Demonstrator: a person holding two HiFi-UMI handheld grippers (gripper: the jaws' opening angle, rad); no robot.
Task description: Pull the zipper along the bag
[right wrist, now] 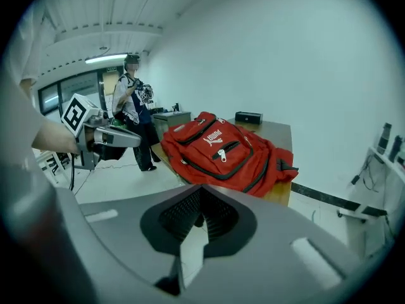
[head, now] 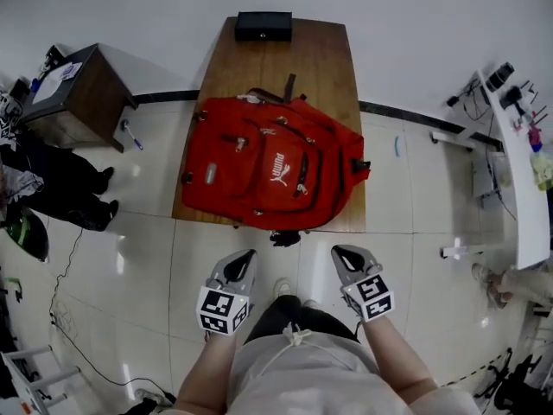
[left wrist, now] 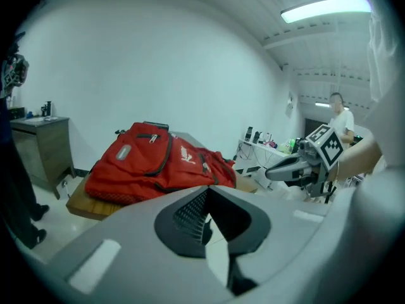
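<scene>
A red backpack (head: 268, 162) lies flat on a wooden table (head: 328, 59), its black-trimmed zippers facing up. The front pocket's white zipper pull (right wrist: 223, 155) shows in the right gripper view. Both grippers hang near my body, short of the table's near edge and apart from the bag. My left gripper (head: 244, 258) is shut with nothing between its jaws, and the same holds for my right gripper (head: 343, 253). In the left gripper view the backpack (left wrist: 158, 160) lies ahead of the jaws and the right gripper (left wrist: 297, 164) shows at the right.
A black box (head: 263, 26) sits at the table's far end. A brown cabinet (head: 82, 93) and a person in dark clothes (head: 60, 188) are at the left. A white desk (head: 518, 162) with equipment runs along the right. Cables (head: 69, 318) trail over the tiled floor.
</scene>
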